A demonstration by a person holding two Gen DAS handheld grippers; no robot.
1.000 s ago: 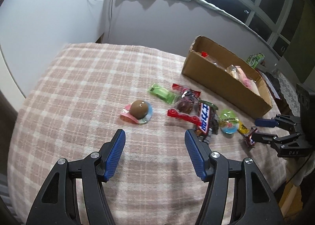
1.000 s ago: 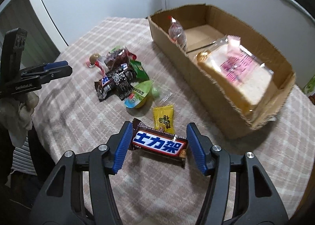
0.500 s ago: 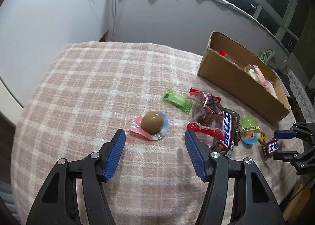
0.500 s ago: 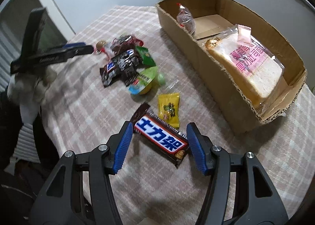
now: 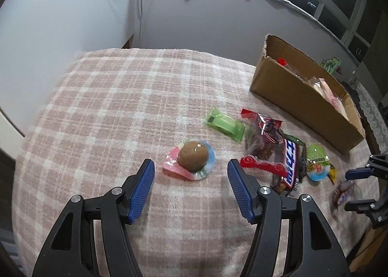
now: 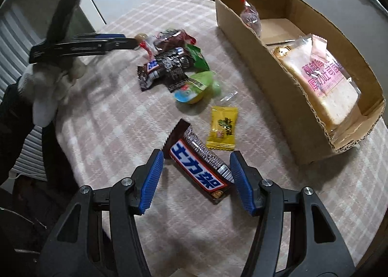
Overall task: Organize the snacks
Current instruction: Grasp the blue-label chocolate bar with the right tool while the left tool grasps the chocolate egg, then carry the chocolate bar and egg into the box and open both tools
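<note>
While our right gripper (image 6: pixel 196 175) hangs low over the pink plaid tablecloth (image 6: pixel 116 117), its blue fingers (image 6: pixel 152 180) stand wide apart, one on each side of a Snickers bar (image 6: pixel 197 168) that lies slantwise on the cloth. The bar's lower end sits just beside the right-hand pad, though we cannot tell whether they touch. A yellow candy packet (image 6: pixel 222 128) lies just beyond the bar. Farther on, a green jelly cup (image 6: pixel 194 89) rests beside a second, dark Snickers wrapper (image 6: pixel 167 66), a green packet (image 6: pixel 197 57) and a red-trimmed clear bag (image 6: pixel 174 35).

Our left gripper (image 5: pixel 189 188) is also spread wide and holds nothing. Just ahead of its pads sits a brown egg-shaped sweet (image 5: pixel 192 155) in a pink and blue plastic shell, on the cloth and not yet between the fingers. To its right we see a green wrapped bar (image 5: pixel 224 124), then the clear bag with red edging and the dark Snickers wrapper piled together.

Along the far side of the table stands an open cardboard box (image 6: pixel 274 88). Inside it lie a bagged loaf of sliced bread (image 6: pixel 322 78) with pink print and, at the far end, a small clear bag tied with red (image 6: pixel 249 17).
</note>
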